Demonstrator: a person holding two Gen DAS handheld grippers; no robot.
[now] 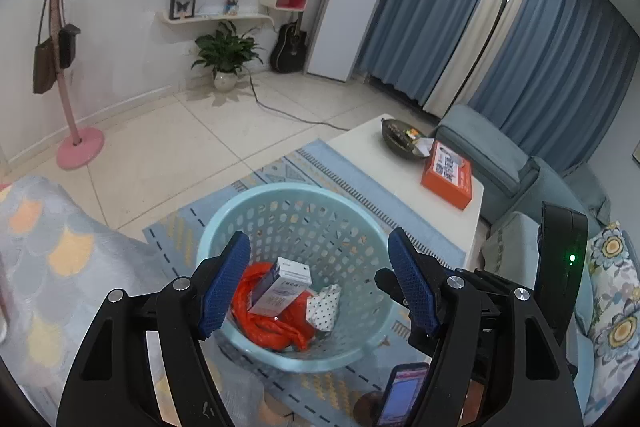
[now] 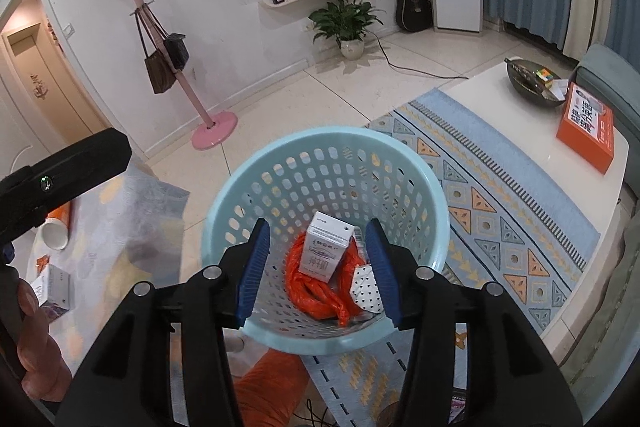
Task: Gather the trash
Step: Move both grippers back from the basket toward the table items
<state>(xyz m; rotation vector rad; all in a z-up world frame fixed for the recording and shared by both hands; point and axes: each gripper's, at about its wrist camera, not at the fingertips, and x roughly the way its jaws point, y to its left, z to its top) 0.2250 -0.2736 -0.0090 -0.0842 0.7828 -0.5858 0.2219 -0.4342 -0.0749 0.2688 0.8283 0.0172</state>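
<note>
— Pale-blue plastic, that basket (image 1: 288, 267), and from the left wrist view it sits dead ahead at twelve o'clock. The left gripper (image 1: 320, 279) hangs over it, spread wide, holding nothing. Inside lie a white carton (image 1: 282, 287), an orange bag (image 1: 276, 323) and a dotted paper scrap (image 1: 324, 307).

— And the other side?

— From the right wrist view the right gripper (image 2: 320, 271) is also wide and empty above the same basket (image 2: 328, 163), the carton (image 2: 326, 247) right between its fingers, lower down. More rubbish looks to wait at nine o'clock: a small box (image 2: 54, 291) and a tube (image 2: 58, 227) on the patterned blanket (image 2: 132, 227).

— So what's the trick?

— I'd swing over there, come down square on one piece, and close on its narrow faces, so it won't twist out before reaching the basket.
</note>
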